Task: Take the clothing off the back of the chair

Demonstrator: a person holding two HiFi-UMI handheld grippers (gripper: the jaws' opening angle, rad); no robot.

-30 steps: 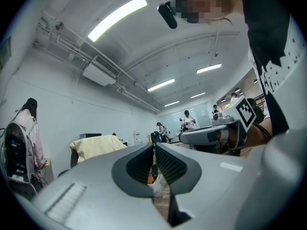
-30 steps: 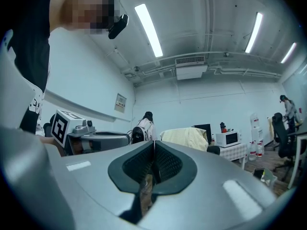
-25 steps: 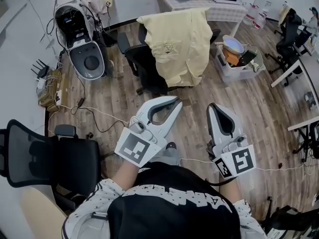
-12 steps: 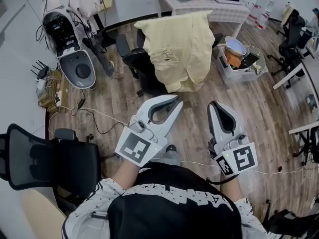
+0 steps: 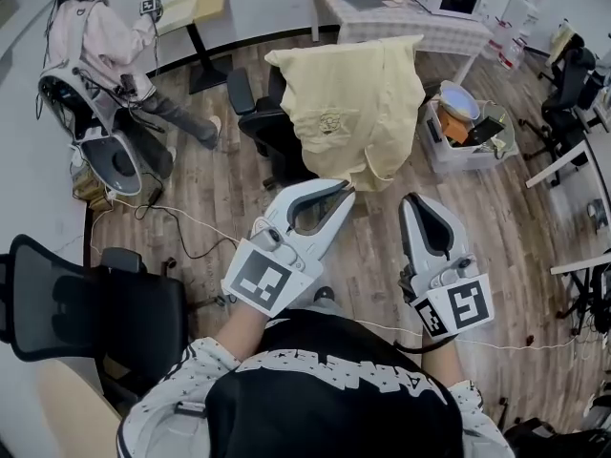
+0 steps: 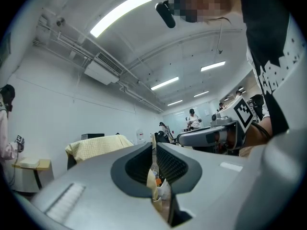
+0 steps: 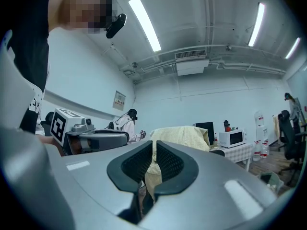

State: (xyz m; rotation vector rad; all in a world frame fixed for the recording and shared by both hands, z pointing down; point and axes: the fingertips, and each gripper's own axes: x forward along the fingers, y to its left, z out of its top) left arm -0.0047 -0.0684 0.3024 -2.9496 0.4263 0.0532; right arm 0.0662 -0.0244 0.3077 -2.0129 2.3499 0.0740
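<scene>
Clothing [image 5: 348, 103] drapes over the chair [image 5: 263, 127] back; left claw [image 5: 344, 192] and right claw [image 5: 413, 203] hover near it, both clenched, empty

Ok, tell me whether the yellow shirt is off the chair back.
No, the yellow shirt hangs draped over the back of the black office chair.

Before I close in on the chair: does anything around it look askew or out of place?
The pale yellow shirt hangs lopsided over the black office chair's back, hem lower on the view's right. A thin white cable trails loose across the wood floor in front of it.
</scene>
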